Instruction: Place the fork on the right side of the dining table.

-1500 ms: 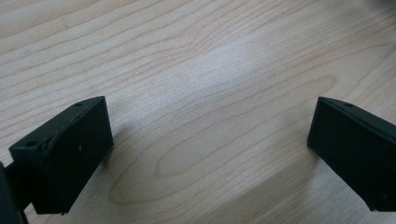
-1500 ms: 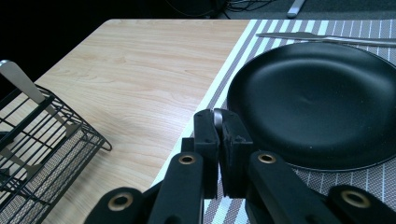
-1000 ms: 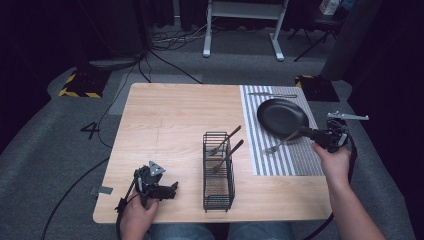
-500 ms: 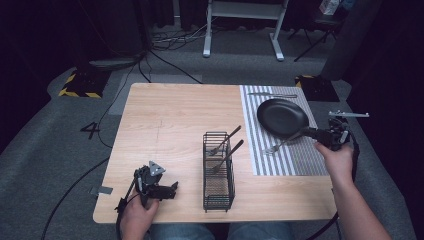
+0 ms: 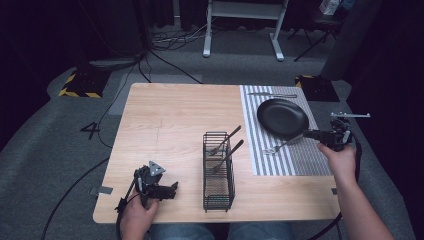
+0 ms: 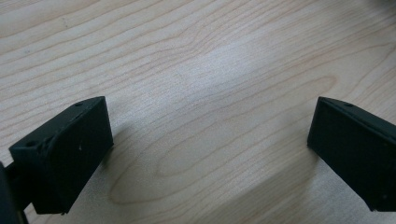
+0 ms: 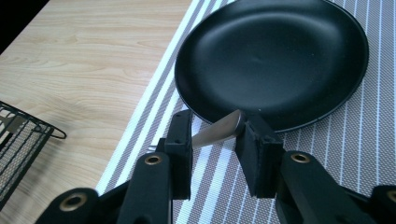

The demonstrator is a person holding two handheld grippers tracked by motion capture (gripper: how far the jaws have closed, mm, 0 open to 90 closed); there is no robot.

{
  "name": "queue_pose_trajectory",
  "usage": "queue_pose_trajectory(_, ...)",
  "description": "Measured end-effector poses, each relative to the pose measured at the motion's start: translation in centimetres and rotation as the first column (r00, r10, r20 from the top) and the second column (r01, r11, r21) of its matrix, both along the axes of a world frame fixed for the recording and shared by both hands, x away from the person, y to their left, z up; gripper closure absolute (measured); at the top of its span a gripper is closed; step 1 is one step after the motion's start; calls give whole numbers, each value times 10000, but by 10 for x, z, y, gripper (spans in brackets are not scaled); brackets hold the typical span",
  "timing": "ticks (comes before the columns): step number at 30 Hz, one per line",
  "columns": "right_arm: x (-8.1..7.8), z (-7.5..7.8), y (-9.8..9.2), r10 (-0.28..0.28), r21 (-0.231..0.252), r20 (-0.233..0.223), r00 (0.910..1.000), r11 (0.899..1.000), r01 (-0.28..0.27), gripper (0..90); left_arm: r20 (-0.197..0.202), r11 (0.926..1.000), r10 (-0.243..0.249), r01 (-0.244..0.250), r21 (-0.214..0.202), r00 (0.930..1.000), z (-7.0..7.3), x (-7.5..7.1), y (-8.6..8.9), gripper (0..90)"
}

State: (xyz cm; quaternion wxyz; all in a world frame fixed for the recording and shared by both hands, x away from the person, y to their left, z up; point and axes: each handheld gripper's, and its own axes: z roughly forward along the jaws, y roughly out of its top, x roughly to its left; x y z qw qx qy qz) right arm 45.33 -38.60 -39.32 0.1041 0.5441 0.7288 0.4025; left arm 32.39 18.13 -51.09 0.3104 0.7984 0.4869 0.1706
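We keep the left gripper low over the bare wood near the front left corner of the tabletop, with its jaws spread wide and nothing between them; we think it is parked there so that it does not disturb the other hand. The right gripper is at the right edge, over the striped mat, and its jaws stand narrow around the end of a metal fork handle. The handle touches one jaw, but a small gap shows at the other side, so we cannot tell whether the grip is already firm. The fork lies on the mat just in front of the black pan, with its head pointing toward the middle of the tabletop. The wire basket stands near the front edge, at the middle, and two utensils already lean in it with their handles up. From this we judge that the fork is taken by its handle end so that it can go head-down into the basket. Another piece of cutlery rests on the mat at the far edge, beyond the pan.
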Motion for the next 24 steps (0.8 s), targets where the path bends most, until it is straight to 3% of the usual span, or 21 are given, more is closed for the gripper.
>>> queue_pose_trajectory(14,3,-9,-12,-317,-7,-233,9992,9995,317,659,-13,10000,7,-7,-9,10000,0,0,0,1)
queue_pose_trajectory(24,9,-21,-17,-451,-104,-668,9967,9990,445,654,0,10000,-1,1,2,10000,0,0,0,2)
